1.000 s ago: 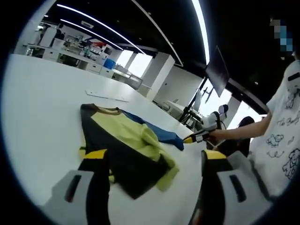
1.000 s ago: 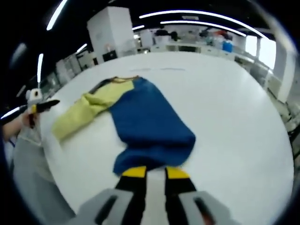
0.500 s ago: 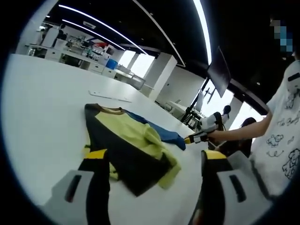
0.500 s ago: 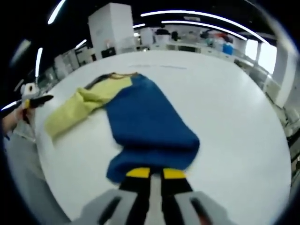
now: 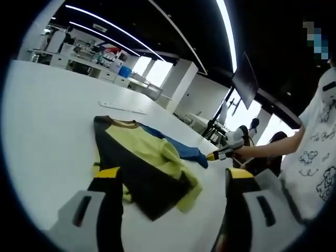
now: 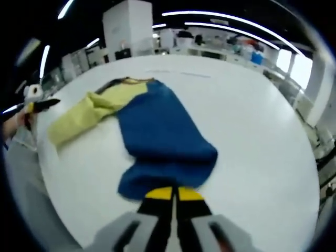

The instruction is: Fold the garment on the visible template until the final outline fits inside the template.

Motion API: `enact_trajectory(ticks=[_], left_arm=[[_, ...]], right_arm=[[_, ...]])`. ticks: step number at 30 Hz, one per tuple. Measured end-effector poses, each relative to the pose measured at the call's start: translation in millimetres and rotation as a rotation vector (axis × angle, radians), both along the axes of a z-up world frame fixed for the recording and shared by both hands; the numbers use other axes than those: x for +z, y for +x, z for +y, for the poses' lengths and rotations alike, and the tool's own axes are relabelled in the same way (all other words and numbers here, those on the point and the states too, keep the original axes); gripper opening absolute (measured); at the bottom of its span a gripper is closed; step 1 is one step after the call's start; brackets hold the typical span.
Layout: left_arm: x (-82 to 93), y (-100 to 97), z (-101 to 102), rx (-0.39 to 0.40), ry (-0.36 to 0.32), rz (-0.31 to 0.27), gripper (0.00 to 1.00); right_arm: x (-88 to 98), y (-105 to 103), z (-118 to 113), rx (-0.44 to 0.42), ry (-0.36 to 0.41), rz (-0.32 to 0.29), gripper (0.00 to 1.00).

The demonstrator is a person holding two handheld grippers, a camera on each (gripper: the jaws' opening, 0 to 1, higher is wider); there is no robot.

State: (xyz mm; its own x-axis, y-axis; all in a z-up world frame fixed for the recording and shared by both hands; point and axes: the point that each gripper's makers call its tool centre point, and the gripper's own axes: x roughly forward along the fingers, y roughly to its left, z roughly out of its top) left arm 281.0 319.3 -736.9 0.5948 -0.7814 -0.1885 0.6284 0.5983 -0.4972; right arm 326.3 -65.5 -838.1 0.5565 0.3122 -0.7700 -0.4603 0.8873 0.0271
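My left gripper (image 5: 170, 181) hangs with jaws wide apart and nothing between them, just short of the garment's (image 5: 144, 160) yellow sleeve and dark hem on the white desk (image 5: 47, 115). My right gripper (image 6: 171, 193) has its jaws pinched nearly together at the garment's (image 6: 157, 131) blue edge; I judge it holds that edge. From there the garment's long axis runs straight away toward the collar, so the right gripper sits better placed to carry the fold lengthwise.

We see an open-plan lab or workshop, long ceiling light strips (image 5: 113, 26) upper left, cluttered benches (image 5: 89, 55) behind, wide white table (image 6: 252, 121), large windows (image 5: 152, 71).
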Motion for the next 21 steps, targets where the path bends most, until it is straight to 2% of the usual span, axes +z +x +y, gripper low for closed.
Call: enact_trajectory(ticks=[2, 3, 7, 8, 11, 12, 14, 21], left_arm=[[0.0, 0.0, 0, 0.0, 0.0, 0.001, 0.77], [-0.2, 0.0, 0, 0.0, 0.001, 0.001, 0.77], [-1.5, 0.0, 0, -0.001, 0.003, 0.004, 0.77], [-1.8, -0.2, -1, -0.002, 0.005, 0.004, 0.77], [-2.7, 0.2, -1, -0.002, 0.008, 0.008, 0.77], [-2.9, 0.5, -1, -0.002, 0.01, 0.008, 0.77], [-2.9, 0.9, 0, 0.002, 0.009, 0.01, 0.77], [-4.3, 1.2, 2, 0.01, 0.023, 0.022, 0.77]], right_arm=[[3.2, 1, -10, -0.017, -0.003, -0.004, 0.0], [4.8, 2, -22, -0.04, -0.008, -0.003, 0.0], [12.9, 0, -34, -0.073, -0.024, -0.014, 0.0], [11.8, 7, -49, -0.086, -0.029, -0.018, 0.0], [18.8, 13, -71, -0.121, -0.036, -0.029, 0.0], [19.9, 15, -77, -0.129, -0.042, -0.034, 0.0], [24.8, 14, -75, -0.142, -0.057, -0.04, 0.0], [28.6, 37, -118, -0.176, -0.106, -0.045, 0.0]])
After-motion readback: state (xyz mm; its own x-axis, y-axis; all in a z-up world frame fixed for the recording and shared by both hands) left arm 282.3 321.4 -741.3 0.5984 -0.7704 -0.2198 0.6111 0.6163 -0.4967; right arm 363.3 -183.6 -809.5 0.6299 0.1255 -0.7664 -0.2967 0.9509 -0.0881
